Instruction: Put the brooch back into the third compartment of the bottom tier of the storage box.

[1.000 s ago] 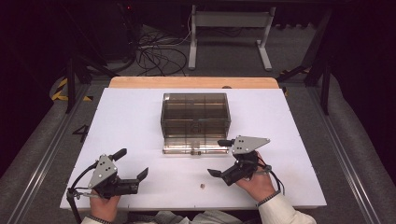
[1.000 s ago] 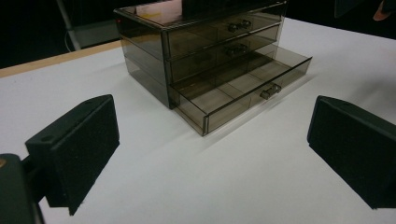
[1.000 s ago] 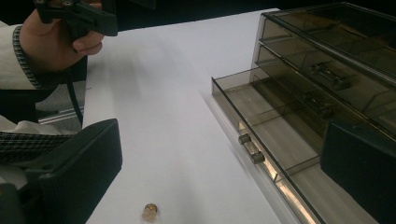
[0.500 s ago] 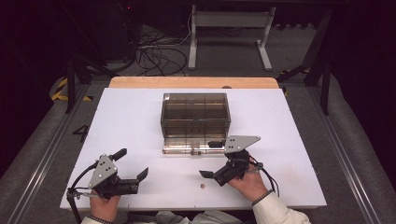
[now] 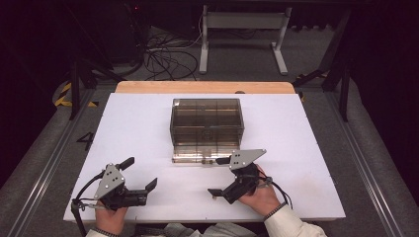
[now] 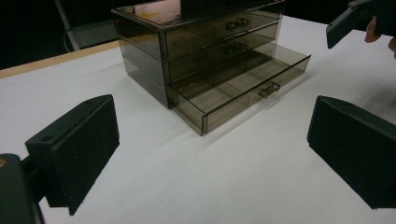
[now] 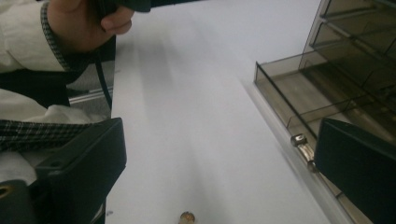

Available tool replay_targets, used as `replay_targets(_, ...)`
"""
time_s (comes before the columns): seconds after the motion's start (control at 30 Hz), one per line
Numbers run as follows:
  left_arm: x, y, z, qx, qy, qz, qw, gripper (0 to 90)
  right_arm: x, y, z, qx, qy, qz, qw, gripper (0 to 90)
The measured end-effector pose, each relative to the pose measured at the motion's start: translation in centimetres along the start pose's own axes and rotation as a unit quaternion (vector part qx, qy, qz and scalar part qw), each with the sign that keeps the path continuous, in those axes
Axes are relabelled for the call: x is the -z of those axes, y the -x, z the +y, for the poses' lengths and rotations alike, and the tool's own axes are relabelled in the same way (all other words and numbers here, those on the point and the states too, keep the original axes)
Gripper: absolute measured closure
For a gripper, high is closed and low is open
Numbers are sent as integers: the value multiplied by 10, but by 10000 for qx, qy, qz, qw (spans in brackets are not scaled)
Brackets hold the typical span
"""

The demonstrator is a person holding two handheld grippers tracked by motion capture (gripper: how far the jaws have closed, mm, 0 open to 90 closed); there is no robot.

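Note:
A smoky clear drawer box (image 5: 206, 123) stands mid-table, its bottom drawer (image 5: 203, 159) pulled out; the left gripper view shows that drawer (image 6: 243, 88) with nothing in it. A small brass piece (image 5: 213, 197) lies on the white table (image 5: 306, 148) in front of it. My right gripper (image 5: 219, 176) hovers over that piece. It is open, and its jaws have just been closing a little. In the right gripper view the piece (image 7: 187, 216) lies low between the jaws, untouched, and the drawer's knob (image 7: 301, 142) sits by the right jaw. My left gripper (image 5: 139, 173) rests open at the front left, holding nothing.
The table's front edge runs just below both hands. A wooden strip (image 5: 205, 87) borders the far edge. Cables and a metal stand (image 5: 242, 29) lie on the floor beyond. The right gripper (image 6: 345, 23) shows at the top right of the left gripper view.
My right gripper has moved left and toward the front edge, coming over the small brass piece. The left gripper has stayed put.

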State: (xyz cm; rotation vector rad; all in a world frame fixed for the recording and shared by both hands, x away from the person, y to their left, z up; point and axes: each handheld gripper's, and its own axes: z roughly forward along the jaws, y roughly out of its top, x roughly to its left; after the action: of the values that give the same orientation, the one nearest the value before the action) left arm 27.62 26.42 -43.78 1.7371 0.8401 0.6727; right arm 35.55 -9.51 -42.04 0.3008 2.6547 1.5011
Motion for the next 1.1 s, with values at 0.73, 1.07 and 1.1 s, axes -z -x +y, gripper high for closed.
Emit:
replay_targets(0.73, -1, 0, 0, 43, -26, -10, 10000, 32, -20, -15, -15, 112, -1266, 24, 9919, 299)
replay_targets(1.07, -2, 0, -1, 65, -42, -3, 10000, 32, -26, -19, -19, 108, -1708, -4, 9853, 401)
replay_targets(1.1, -2, 0, -1, 66, -40, 1, 10000, 32, -26, -19, -19, 108, -1708, -4, 9853, 401)
